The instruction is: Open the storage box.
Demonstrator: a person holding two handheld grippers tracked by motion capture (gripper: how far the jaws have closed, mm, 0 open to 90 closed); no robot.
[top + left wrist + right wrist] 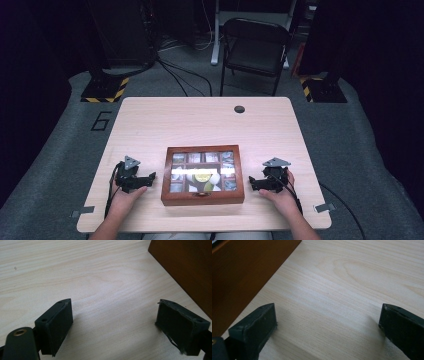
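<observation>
Now both claws, left (150,178) and right (253,183), rest released on the pale wooden table (200,120) beside the box (202,199).

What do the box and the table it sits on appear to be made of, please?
The box looks like reddish-brown wood with a smooth, slightly glossy finish. Its lid seems to hold a glass or clear plastic pane, since it reflects light and shows the compartments beneath. The table looks like pale wood or wood-look laminate, matte, with visible grain lines.
</observation>
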